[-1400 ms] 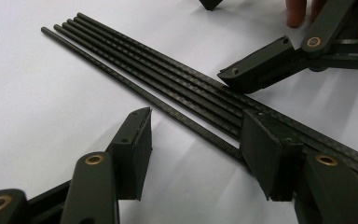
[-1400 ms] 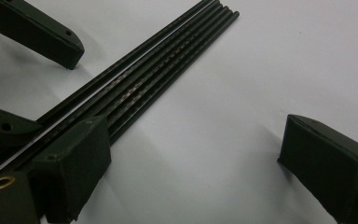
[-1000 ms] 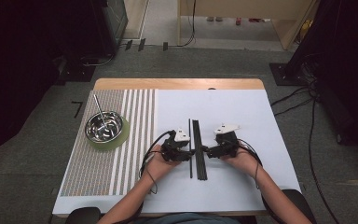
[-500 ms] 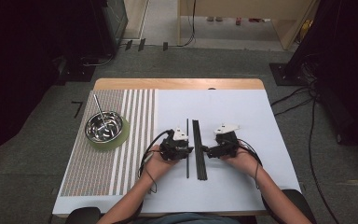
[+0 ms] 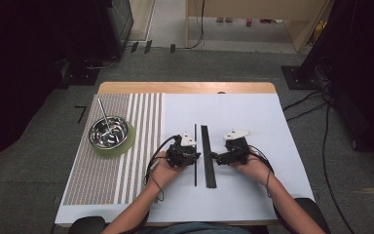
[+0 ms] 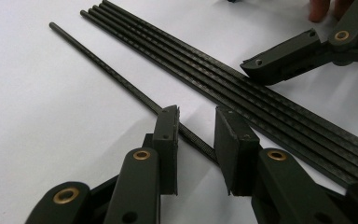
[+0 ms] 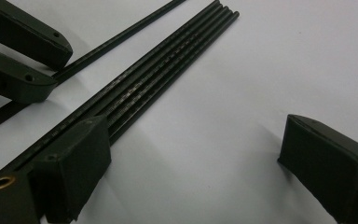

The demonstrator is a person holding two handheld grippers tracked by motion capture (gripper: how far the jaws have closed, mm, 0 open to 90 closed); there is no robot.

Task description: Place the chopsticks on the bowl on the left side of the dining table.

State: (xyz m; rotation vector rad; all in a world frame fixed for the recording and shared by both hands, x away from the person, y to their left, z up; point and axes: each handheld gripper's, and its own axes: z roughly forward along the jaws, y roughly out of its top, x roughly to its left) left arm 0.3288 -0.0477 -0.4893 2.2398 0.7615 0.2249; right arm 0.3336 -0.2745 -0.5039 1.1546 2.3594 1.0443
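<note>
L gripper (image 6: 196, 128) low over white table (image 5: 253, 117), jaws just been closing, now narrow w/ single black rod (image 6: 107, 72) running between them; pads not visibly pressing on it yet; that rod lies flat on the table, split off just left of the rod bundle (image 5: 208, 156), roughly parallel to it; R gripper (image 7: 193, 161) jaws wide, nothing held, one jaw touching the bundle's edge; steel bowl (image 5: 109, 132) w/ a stick in it sits far left on striped mat (image 5: 126, 170).
</note>
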